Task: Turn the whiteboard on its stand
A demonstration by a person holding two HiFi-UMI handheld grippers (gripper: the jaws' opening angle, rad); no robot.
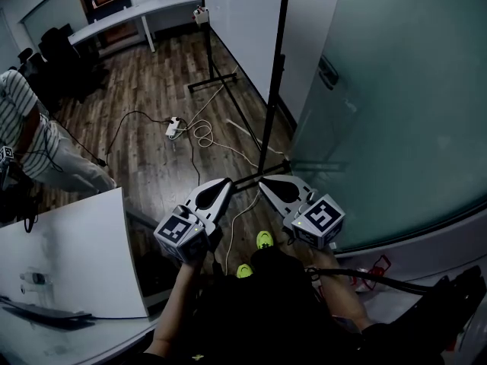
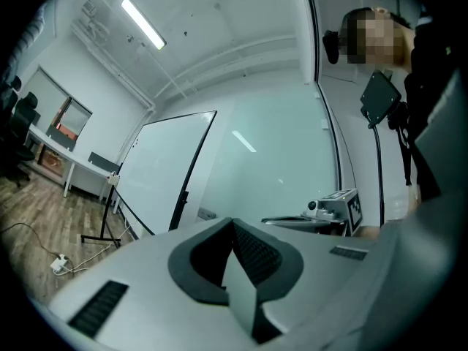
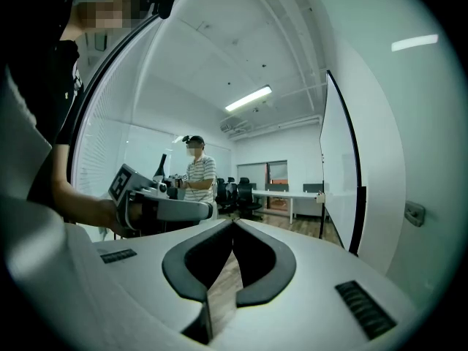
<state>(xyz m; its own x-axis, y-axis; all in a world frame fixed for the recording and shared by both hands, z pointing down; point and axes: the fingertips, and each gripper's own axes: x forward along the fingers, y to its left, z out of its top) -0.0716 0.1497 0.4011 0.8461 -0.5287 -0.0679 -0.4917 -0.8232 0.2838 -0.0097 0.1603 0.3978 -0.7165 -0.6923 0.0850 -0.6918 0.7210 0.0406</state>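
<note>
The whiteboard (image 1: 243,21) stands upright in its black frame on a black floor stand (image 1: 209,82), ahead of me beside the glass wall. In the left gripper view the whiteboard (image 2: 164,181) shows face-on to the left. In the right gripper view the whiteboard (image 3: 338,159) shows edge-on at the right. My left gripper (image 1: 226,182) and right gripper (image 1: 264,182) are held side by side, short of the board's near post and apart from it. The left gripper (image 2: 232,222) and the right gripper (image 3: 232,224) are both shut with nothing between the jaws.
A power strip (image 1: 174,128) and loose cables lie on the wood floor before the stand. A white table (image 1: 68,257) is at lower left. A person in a striped shirt (image 1: 23,128) stands at the left. The glass wall (image 1: 396,105) runs along the right.
</note>
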